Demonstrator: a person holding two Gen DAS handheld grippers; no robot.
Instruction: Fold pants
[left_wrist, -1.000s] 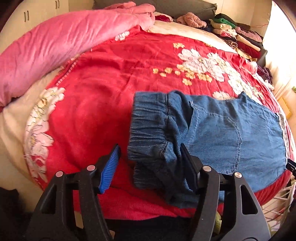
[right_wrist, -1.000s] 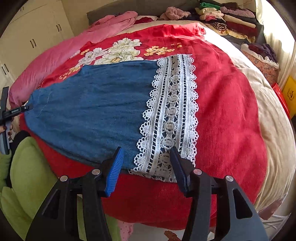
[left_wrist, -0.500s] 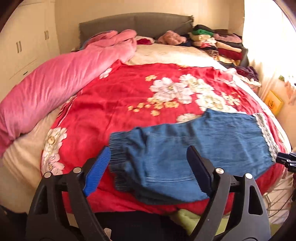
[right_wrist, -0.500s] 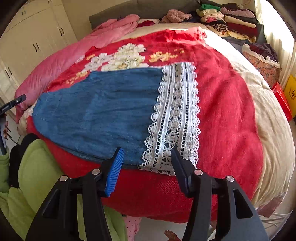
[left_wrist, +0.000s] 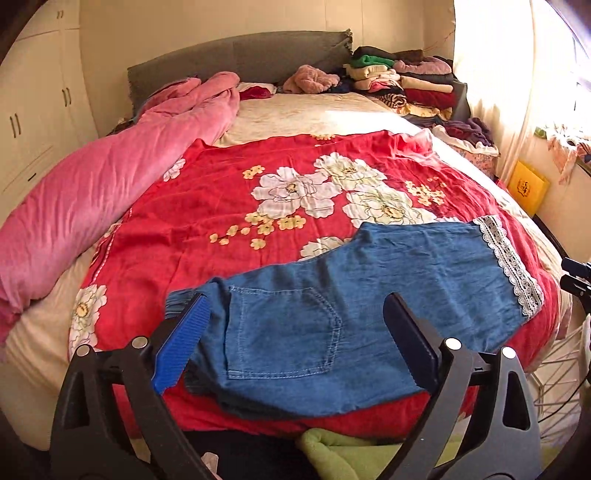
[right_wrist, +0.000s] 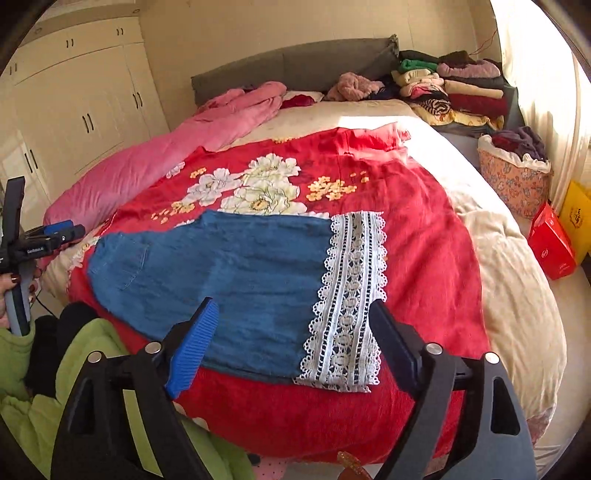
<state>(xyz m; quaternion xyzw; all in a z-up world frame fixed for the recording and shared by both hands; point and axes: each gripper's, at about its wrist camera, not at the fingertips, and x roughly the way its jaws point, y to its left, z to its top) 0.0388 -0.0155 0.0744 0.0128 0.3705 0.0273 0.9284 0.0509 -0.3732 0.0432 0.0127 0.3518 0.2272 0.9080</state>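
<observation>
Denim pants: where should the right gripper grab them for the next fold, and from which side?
Grip the lace hem of the denim pants at its near corner, coming in from the bed's front edge; it lies flat right before the open right gripper.

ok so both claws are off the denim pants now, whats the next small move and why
Probably lower the right claw onto the white lace hem and close on it, ready to carry that end toward the waist. The blue denim pants lie flat, leg on leg, on the red floral bedspread, and both the right and the left claw hover open and empty.
</observation>
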